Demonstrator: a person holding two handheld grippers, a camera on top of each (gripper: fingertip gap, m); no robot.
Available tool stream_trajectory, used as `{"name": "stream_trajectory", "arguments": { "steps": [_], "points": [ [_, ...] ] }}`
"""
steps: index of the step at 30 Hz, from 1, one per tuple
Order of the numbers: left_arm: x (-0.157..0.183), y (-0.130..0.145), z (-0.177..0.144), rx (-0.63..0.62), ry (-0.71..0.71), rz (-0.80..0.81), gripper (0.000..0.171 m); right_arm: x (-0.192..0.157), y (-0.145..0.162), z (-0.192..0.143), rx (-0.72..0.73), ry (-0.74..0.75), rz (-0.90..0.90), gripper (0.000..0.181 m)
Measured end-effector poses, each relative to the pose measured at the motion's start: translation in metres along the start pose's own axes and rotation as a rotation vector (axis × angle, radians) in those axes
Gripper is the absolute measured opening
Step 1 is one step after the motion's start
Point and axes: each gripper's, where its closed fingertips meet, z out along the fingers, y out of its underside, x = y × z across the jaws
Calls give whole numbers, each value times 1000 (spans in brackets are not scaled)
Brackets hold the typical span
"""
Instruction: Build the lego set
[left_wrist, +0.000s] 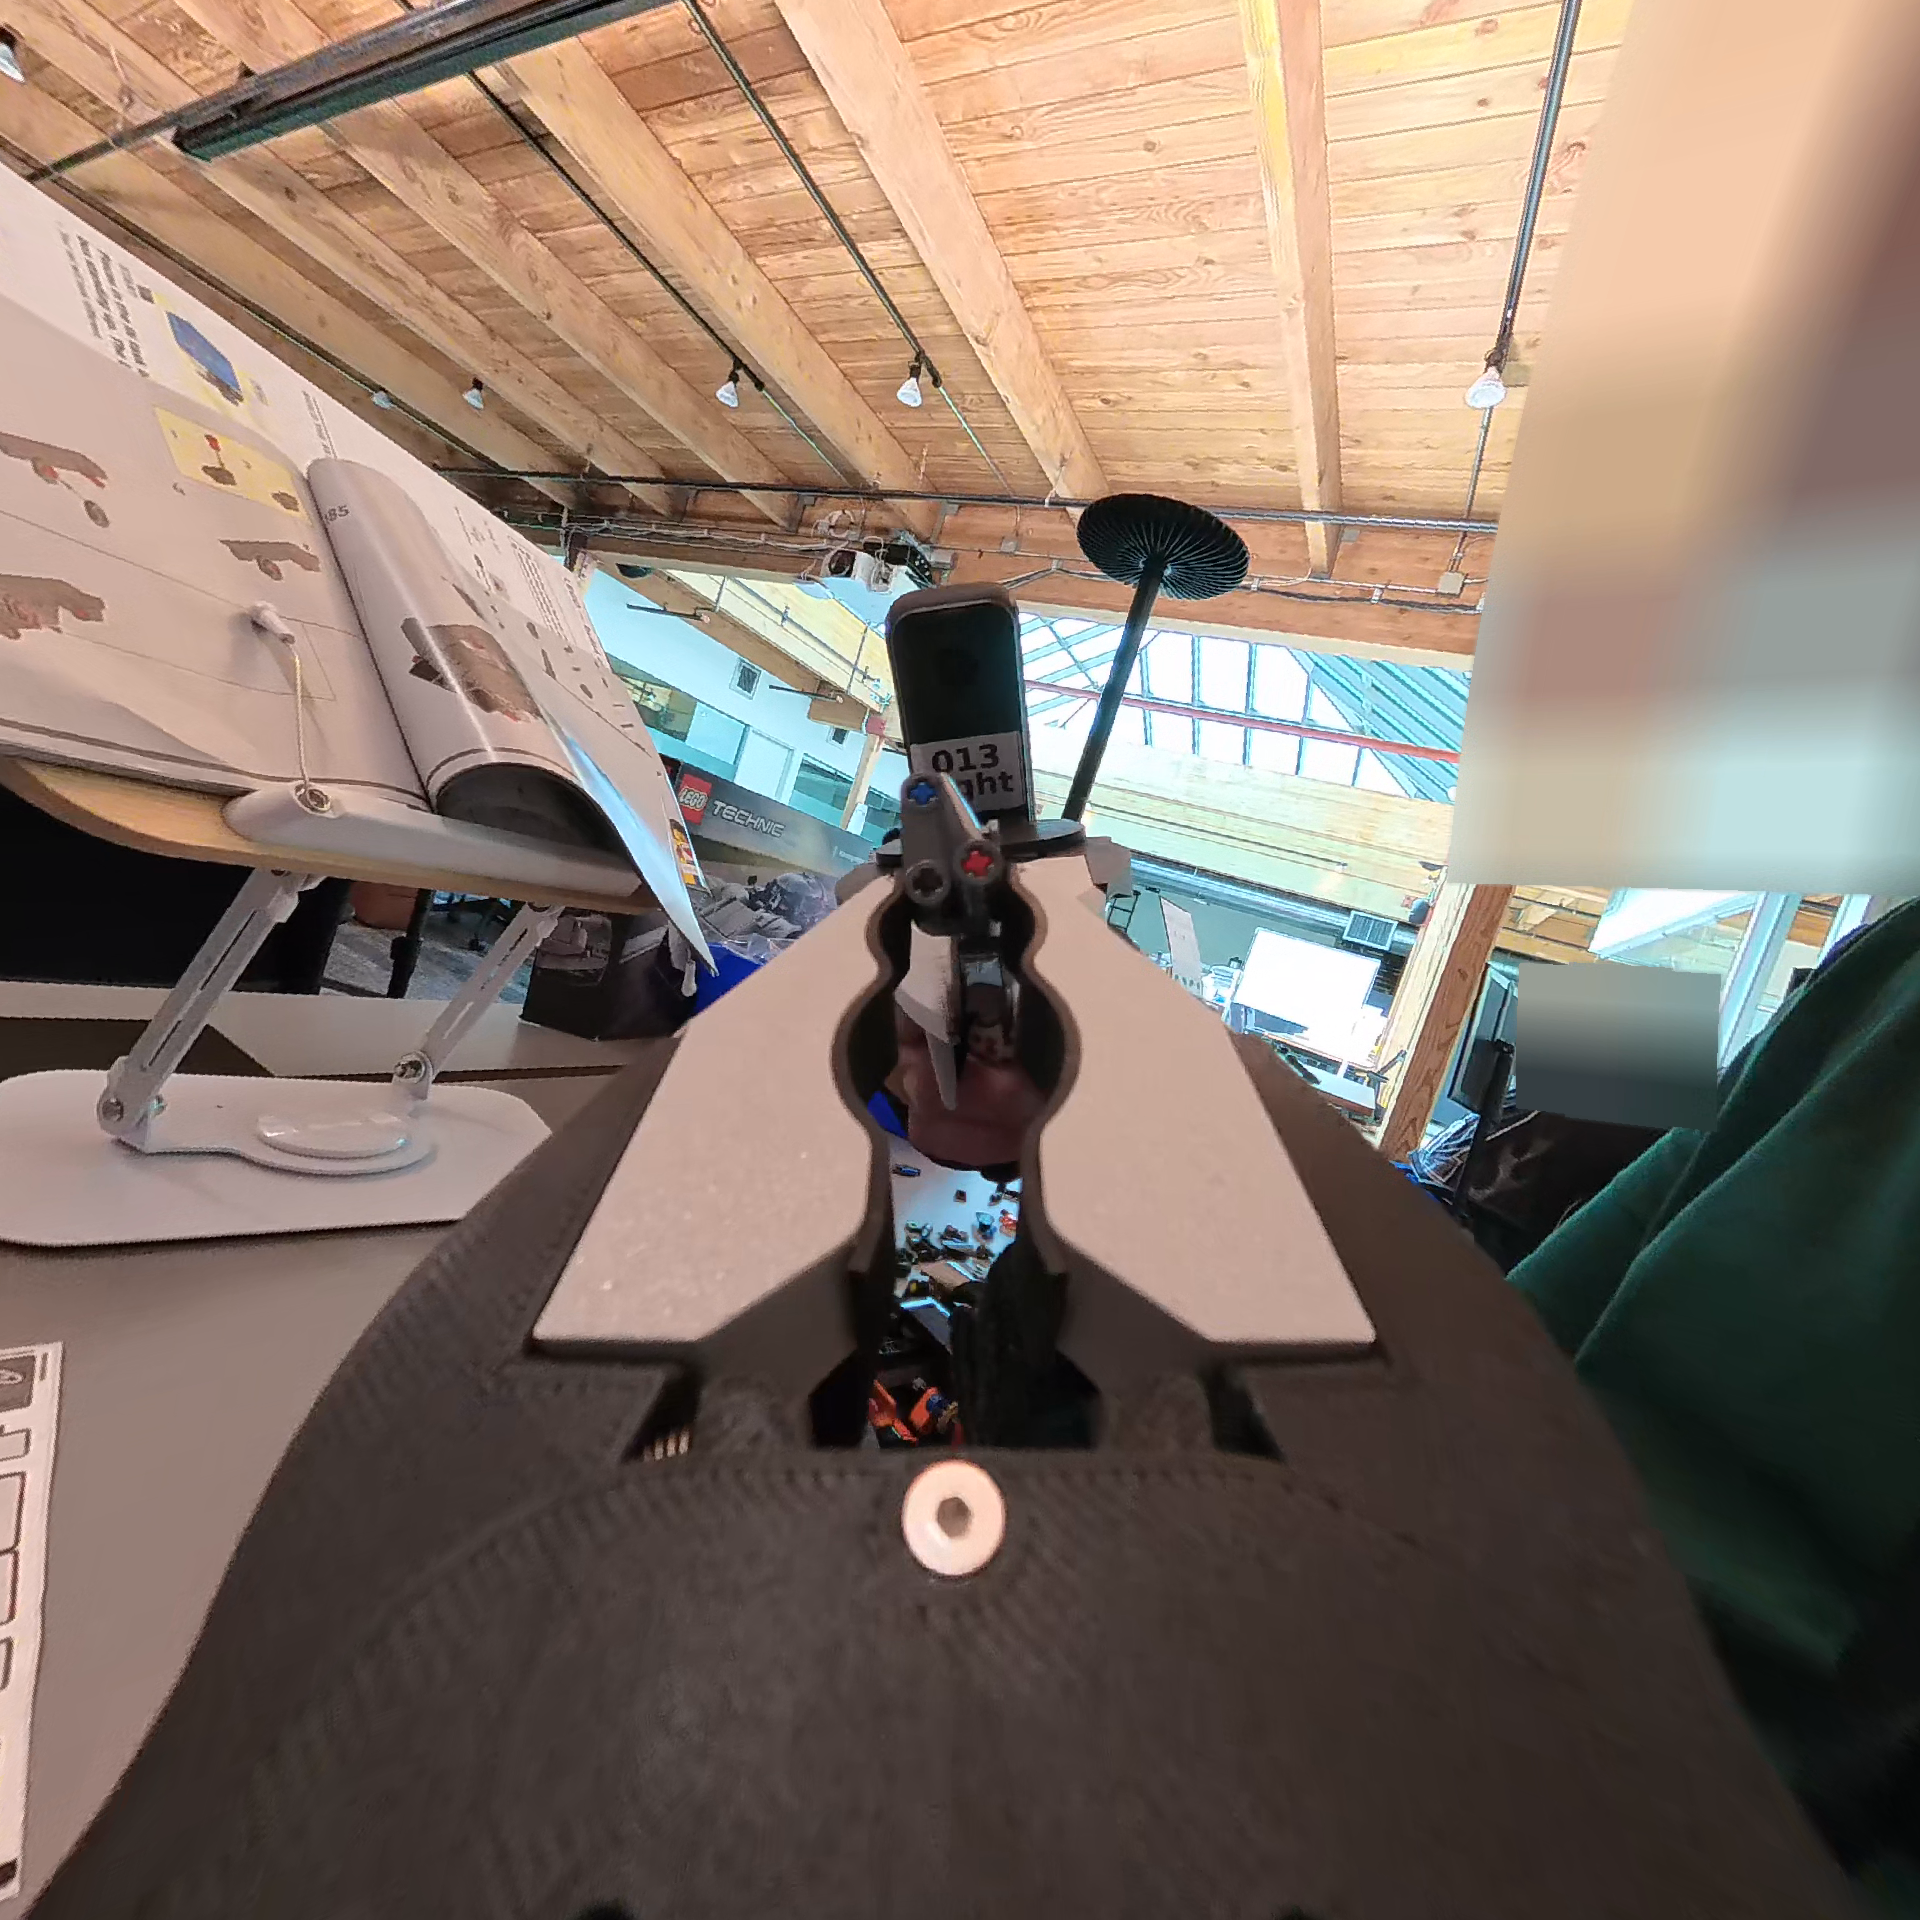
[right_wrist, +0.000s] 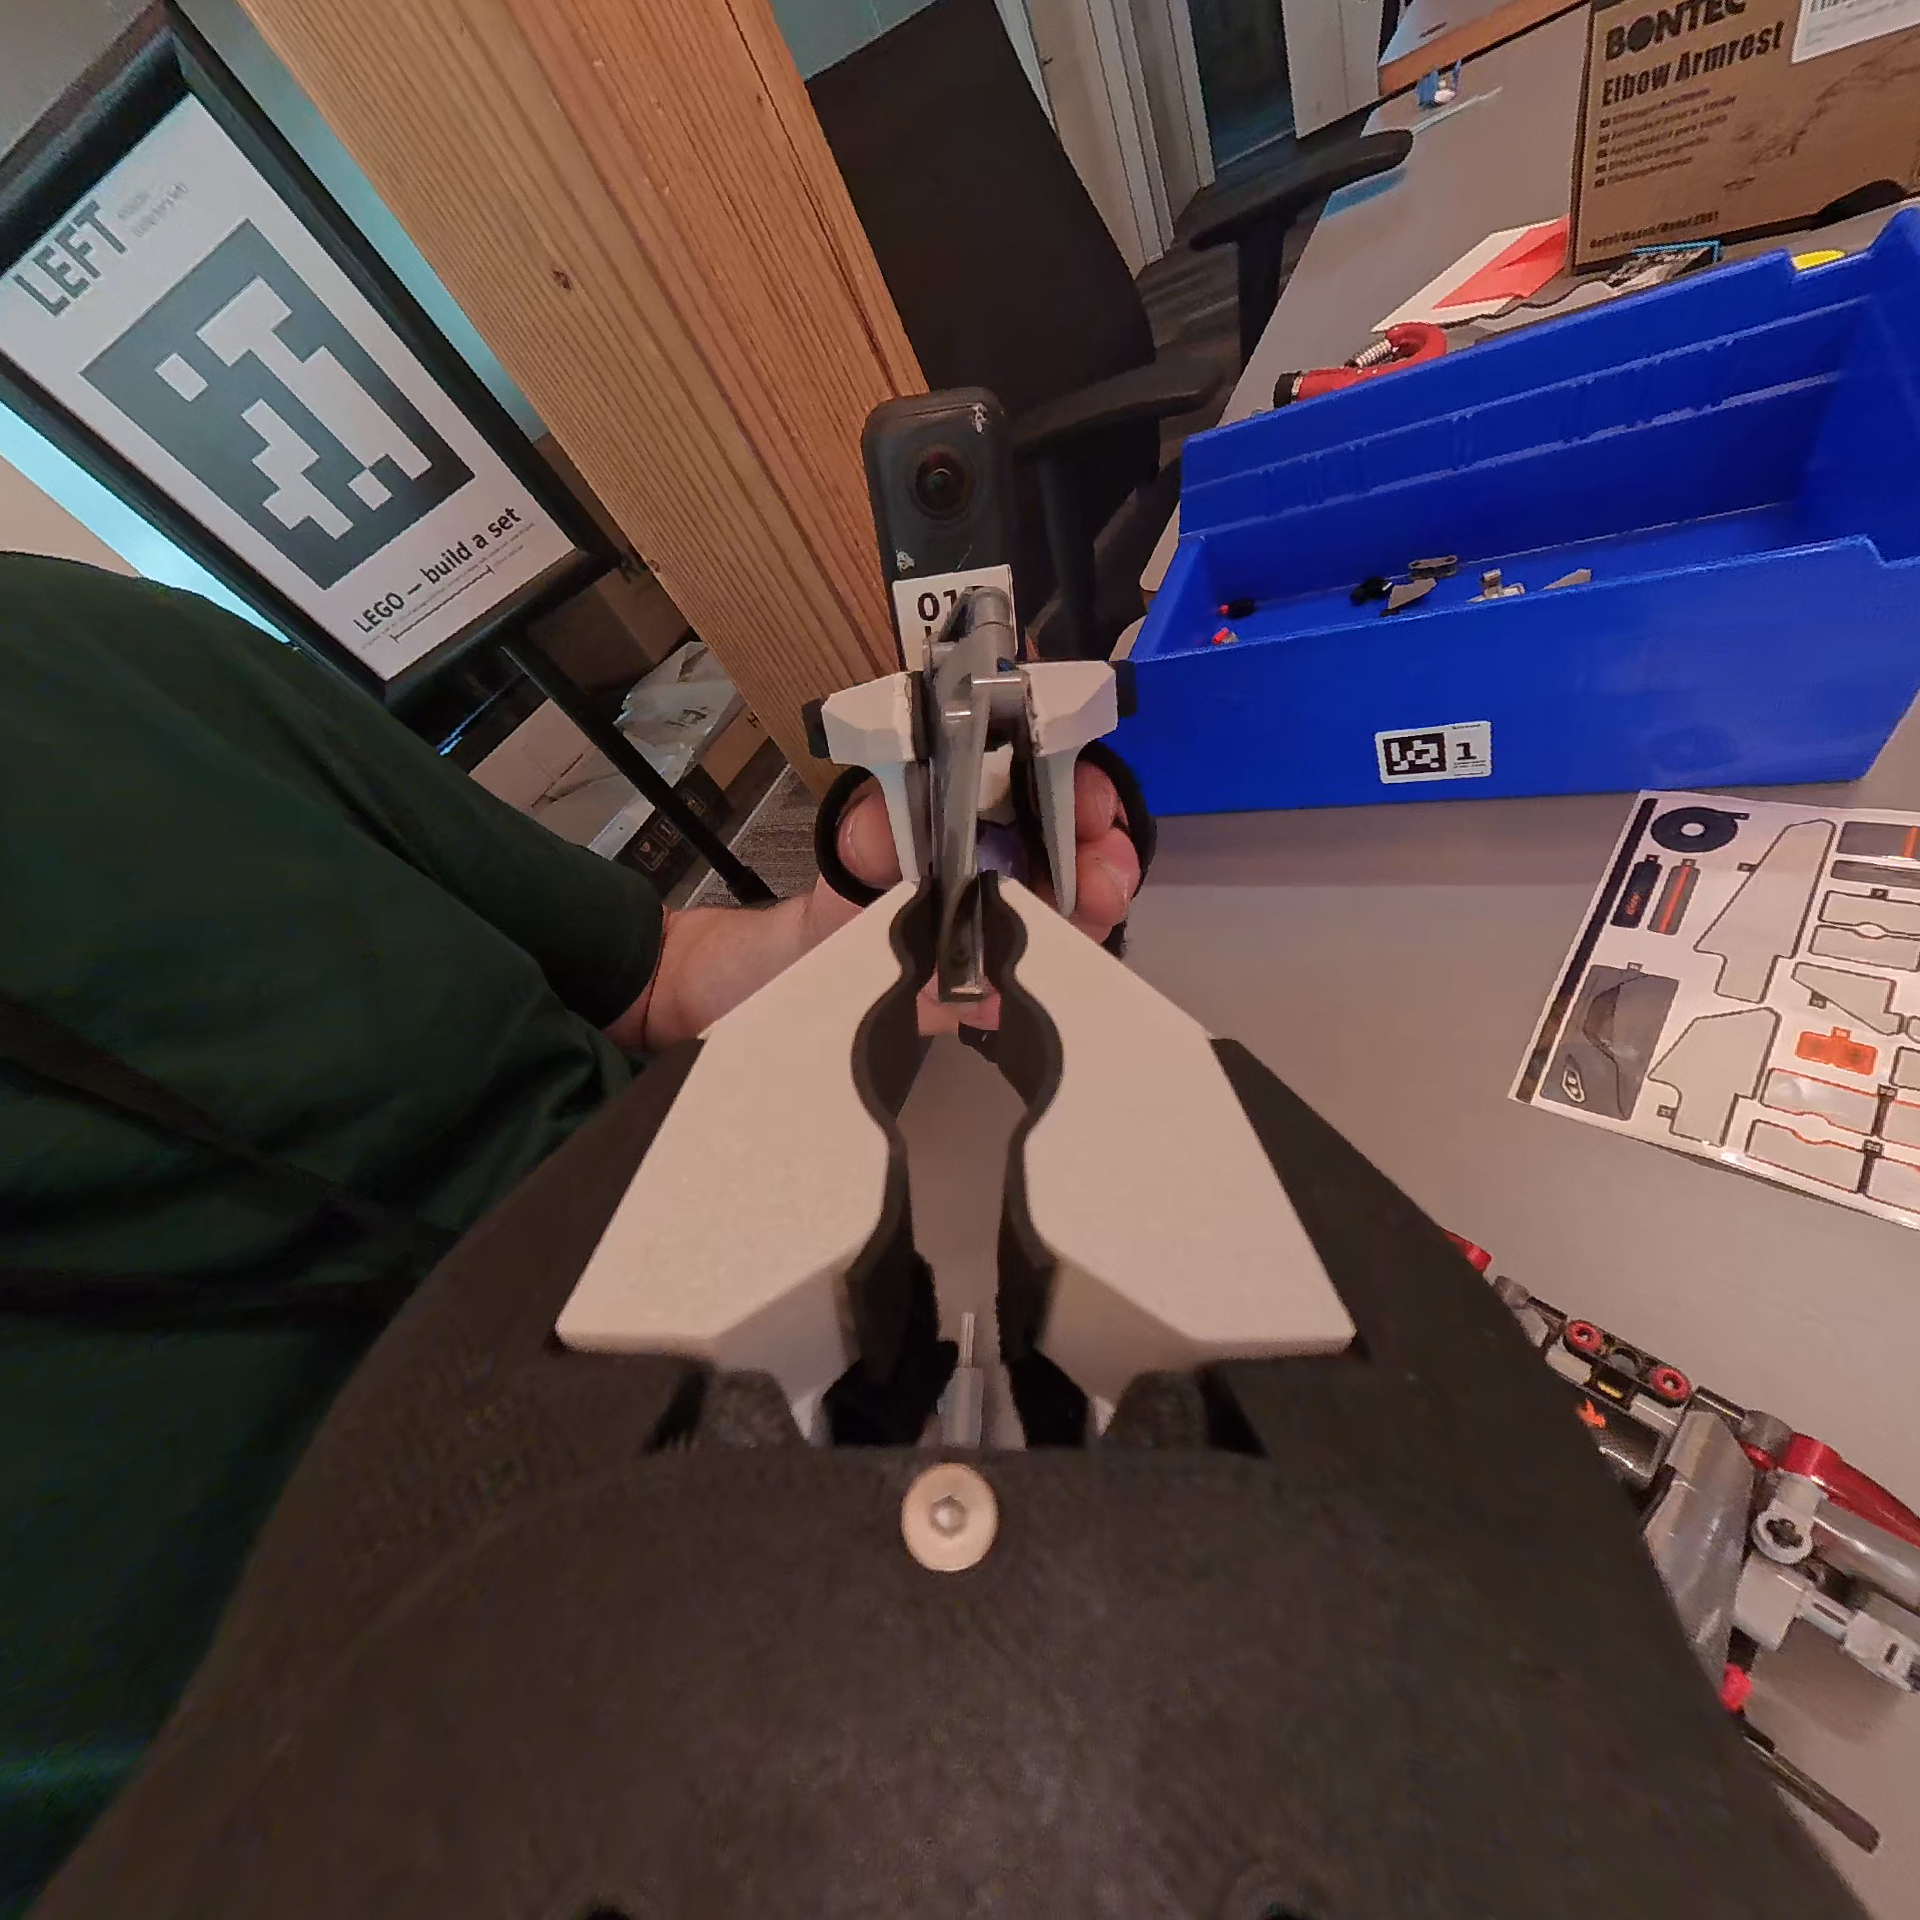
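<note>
Left gripper (left_wrist: 951, 883) and right gripper (right_wrist: 961, 935) both clamp one small grey Technic subassembly (right_wrist: 961, 790); light, rigid, pin-jointed—hold beams, not pins.

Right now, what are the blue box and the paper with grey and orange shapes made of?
The blue box looks like hard plastic: it has molded ridges, thick walls and a slight sheen. The sheet beside it on the table looks like glossy paper or film, probably stickers: it lies flat and thin, with outlined cut shapes.

Rough, matt printed plastic forms the left tool (left_wrist: 951, 894); glossy blue plastic bin (right_wrist: 1558, 665); seemingly smooth matt table (right_wrist: 1351, 987); wooden ceiling (left_wrist: 935, 208).
</note>
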Motion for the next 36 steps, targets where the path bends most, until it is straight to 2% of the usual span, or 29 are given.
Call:
{"name": "stream_trajectory", "arguments": {
  "steps": [5,9,11,15,21,23,25,28,32,36],
  "points": [
    [0,2,1,-15,1,1,14,-1,0,0,-4,-6,4,5],
    [-6,1,0,-31,-65,23,13,8,-2,0,6,81,-48,11],
    [-16,-2,-2,-23,-126,-11,13,19,-6,-4,-4,251,-184,26],
    [-27,-8,-7,28,-165,-107,14,21,-18,-13,-23,556,-503,29],
    [-27,-3,-1,82,-131,-239,14,36,-23,-14,-114,859,-734,39],
    [-26,-3,0,103,-105,-314,14,43,-24,-20,-210,1026,-927,36],
    [-28,-2,0,117,-99,-368,14,38,-26,-15,-292,1122,-1153,27],
    [-26,1,2,120,-79,-441,14,40,-28,-12,-331,1210,-1244,20],
    [-25,2,3,131,-53,-498,14,39,-28,-12,-337,1199,-1275,19],
    [-19,-2,5,134,-44,-486,15,34,-30,-14,-303,1163,-1248,17]
  ]
}}
